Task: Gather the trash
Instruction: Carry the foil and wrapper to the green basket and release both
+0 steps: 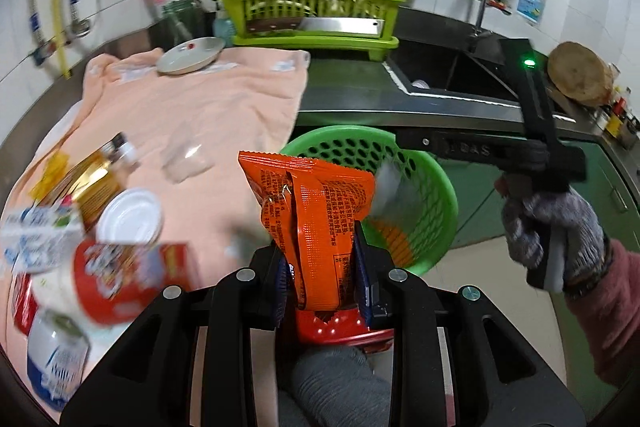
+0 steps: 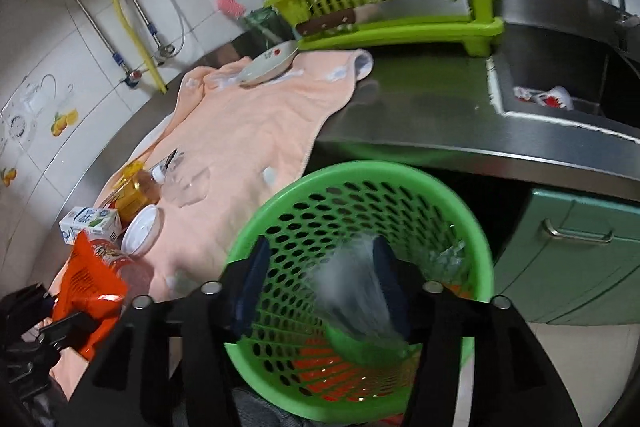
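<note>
Dropping step: left tool (image 1: 322, 259) clamps the orange wrapper (image 1: 316, 219) beside the green basket (image 2: 476, 259); right tool (image 2: 320, 283) has jaws apart above the basket, clear plastic (image 2: 356, 291) blurred between them, apparently falling in. Next: bring wrapper over the rim, release.

Left tongs (image 1: 322, 263): matte black plastic frame with angular cut-outs, four round silver screw heads across the front linkage, and dark blue pads on the inner faces of both fingers. Right tongs (image 2: 318, 283): same black frame, same silver screws, same dark blue pads. In the left wrist view the right unit shows a long black body with faint embossed lettering, an upright black post carrying a lit green indicator lamp, and a black pistol-style handle. The right hand (image 1: 556, 227) wears a grey speckled knit glove; a pink fleecy sleeve (image 1: 608, 307) follows, with a dark band at the wrist.
</note>
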Action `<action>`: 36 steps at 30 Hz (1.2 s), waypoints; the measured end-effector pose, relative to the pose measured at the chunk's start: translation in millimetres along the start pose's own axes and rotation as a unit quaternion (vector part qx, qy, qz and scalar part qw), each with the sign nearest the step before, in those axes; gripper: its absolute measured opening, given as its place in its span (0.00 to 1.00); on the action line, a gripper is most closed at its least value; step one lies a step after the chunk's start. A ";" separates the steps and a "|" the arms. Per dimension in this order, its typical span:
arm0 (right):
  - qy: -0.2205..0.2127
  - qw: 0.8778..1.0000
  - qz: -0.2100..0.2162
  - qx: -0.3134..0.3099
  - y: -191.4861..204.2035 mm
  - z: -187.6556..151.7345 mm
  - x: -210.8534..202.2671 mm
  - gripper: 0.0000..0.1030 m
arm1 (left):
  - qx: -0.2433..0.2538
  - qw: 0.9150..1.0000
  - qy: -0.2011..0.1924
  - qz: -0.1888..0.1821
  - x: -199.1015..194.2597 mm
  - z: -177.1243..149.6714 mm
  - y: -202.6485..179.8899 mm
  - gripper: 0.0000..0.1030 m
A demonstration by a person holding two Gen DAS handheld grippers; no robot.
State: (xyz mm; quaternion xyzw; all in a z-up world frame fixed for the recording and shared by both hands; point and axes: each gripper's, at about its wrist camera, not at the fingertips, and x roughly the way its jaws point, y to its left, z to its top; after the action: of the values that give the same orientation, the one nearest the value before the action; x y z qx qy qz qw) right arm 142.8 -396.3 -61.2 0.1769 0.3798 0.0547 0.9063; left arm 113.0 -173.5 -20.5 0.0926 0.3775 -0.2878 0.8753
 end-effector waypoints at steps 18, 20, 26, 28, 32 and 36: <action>-0.056 0.998 -0.031 0.010 -31.1 -10.4 -58.6 0.81 | -0.014 0.998 0.031 -0.050 78.4 40.4 -39.4 0.38; -0.057 0.998 -0.032 0.010 -31.3 -11.3 -60.4 0.81 | -0.016 0.998 0.031 -0.053 79.2 40.9 -39.3 0.48; -0.057 0.998 -0.034 0.008 -27.3 -12.8 -63.9 0.82 | -0.028 0.998 0.018 -0.055 70.3 40.6 -29.5 0.56; -0.057 0.998 -0.030 0.004 -22.8 -13.5 -65.1 0.83 | -0.030 0.998 0.012 -0.055 66.6 40.1 -26.0 0.57; -0.052 0.998 -0.017 -0.016 -5.5 -14.4 -64.8 0.84 | -0.030 0.998 0.001 -0.046 52.7 35.0 -18.2 0.63; -0.045 0.997 -0.001 -0.055 21.7 -15.2 -61.6 0.86 | -0.044 0.998 -0.012 -0.035 29.0 24.4 2.0 0.63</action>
State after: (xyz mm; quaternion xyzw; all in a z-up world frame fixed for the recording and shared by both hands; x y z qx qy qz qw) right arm 89.4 -386.3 -22.0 0.1290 0.3349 0.0662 0.9310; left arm 144.8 -193.7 -24.3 0.0375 0.3820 -0.3023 0.8725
